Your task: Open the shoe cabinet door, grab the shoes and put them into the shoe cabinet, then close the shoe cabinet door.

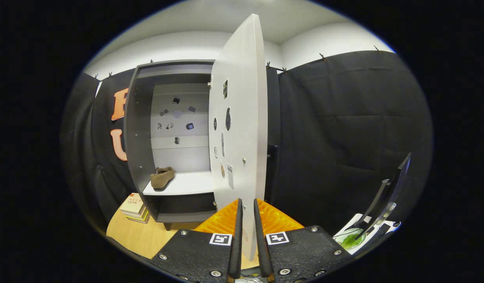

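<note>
My claw was nearly closed on the lower edge of the shoe cabinet door, the thin white panel running up between my two fingers, which pressed it from either side. The door stood swung wide open, edge-on to me, its inner face turned left and dotted with small stickers and fittings.

Left of the door and farther off, the shoe cabinet stood open, dark grey on the outside with a pale back panel carrying a scatter of small marks. A brown shoe lay on the white shelf inside, near the shelf's left front corner, its toe pointing right and toward the back. A lower compartment beneath that shelf looked dark.

The cabinet stood on a wooden table. A small stack of books lay on the table just left of the cabinet's base. Far to my right, near me, a dark stand leaned over a white card with a green round patch.
</note>
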A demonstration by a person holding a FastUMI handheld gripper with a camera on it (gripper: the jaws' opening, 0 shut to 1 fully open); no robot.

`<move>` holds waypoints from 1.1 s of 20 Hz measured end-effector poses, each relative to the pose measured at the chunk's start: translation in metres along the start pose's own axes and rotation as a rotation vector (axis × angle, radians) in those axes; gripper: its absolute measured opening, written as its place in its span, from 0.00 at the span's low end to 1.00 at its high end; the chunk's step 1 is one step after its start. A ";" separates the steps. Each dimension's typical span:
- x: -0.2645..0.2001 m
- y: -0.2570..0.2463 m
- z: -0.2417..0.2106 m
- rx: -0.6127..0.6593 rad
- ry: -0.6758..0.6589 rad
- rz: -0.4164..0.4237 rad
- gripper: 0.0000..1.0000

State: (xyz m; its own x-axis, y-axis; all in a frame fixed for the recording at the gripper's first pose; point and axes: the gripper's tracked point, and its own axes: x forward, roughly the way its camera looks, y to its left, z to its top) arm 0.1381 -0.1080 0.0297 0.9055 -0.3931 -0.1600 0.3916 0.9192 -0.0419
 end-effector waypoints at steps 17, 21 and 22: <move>-0.019 0.119 -0.102 0.017 0.159 0.224 0.18; -0.017 0.162 -0.164 0.026 0.267 0.291 0.18; -0.016 0.171 -0.180 0.024 0.300 0.308 0.18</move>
State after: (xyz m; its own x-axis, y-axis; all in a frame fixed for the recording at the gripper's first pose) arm 0.1608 0.0601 -0.1524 0.8943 -0.0728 -0.4415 0.1175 0.9902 0.0749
